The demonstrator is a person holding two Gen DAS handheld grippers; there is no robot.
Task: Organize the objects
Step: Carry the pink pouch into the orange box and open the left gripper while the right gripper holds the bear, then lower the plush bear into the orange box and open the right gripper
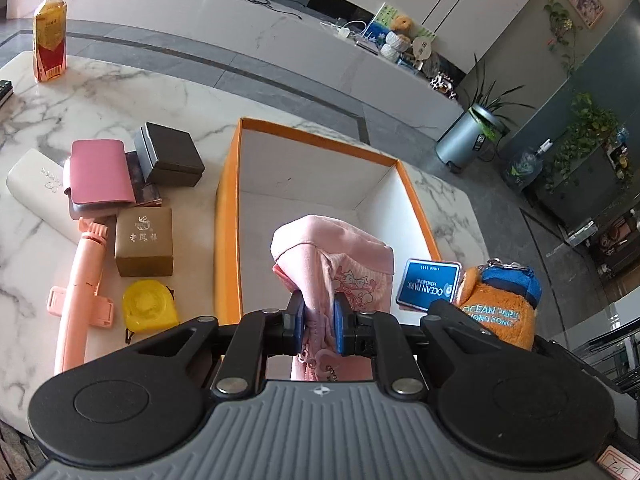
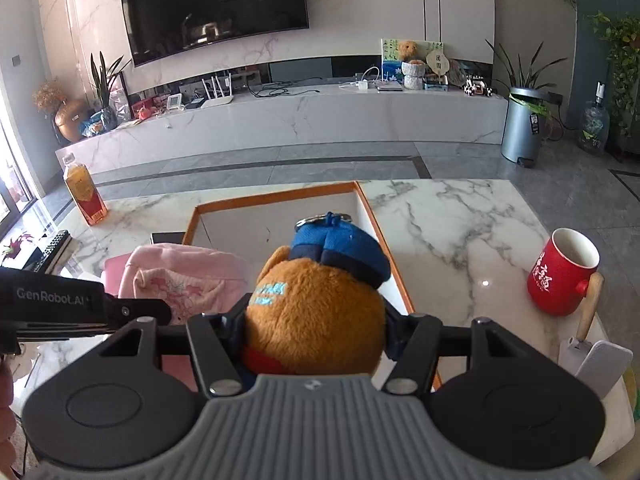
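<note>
left tool (image 1: 318,322): clenched on pink pouch (image 1: 340,264), above orange box (image 1: 228,216) near end
right tool (image 2: 314,328): grasping plush bear (image 2: 316,312) (tag dangling)
risk: tools side by side, may collide over box

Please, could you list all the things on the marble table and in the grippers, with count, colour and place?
box: 1, orange outside, white inside, table middle, empty
pouch: 1, pink, held over the box
plush toy: 1, orange-brown with blue cap, held beside the pouch
tag: 1, blue, by the toy
bottle: 1, amber drink, far left
small boxes: 2, gold and dark grey, left of box
case: 1, pink
white case: 1
selfie stick: 1, pink
tape measure: 1, yellow
mug: 1, red, right
left gripper: shut on pouch
right gripper: shut on toy
</note>
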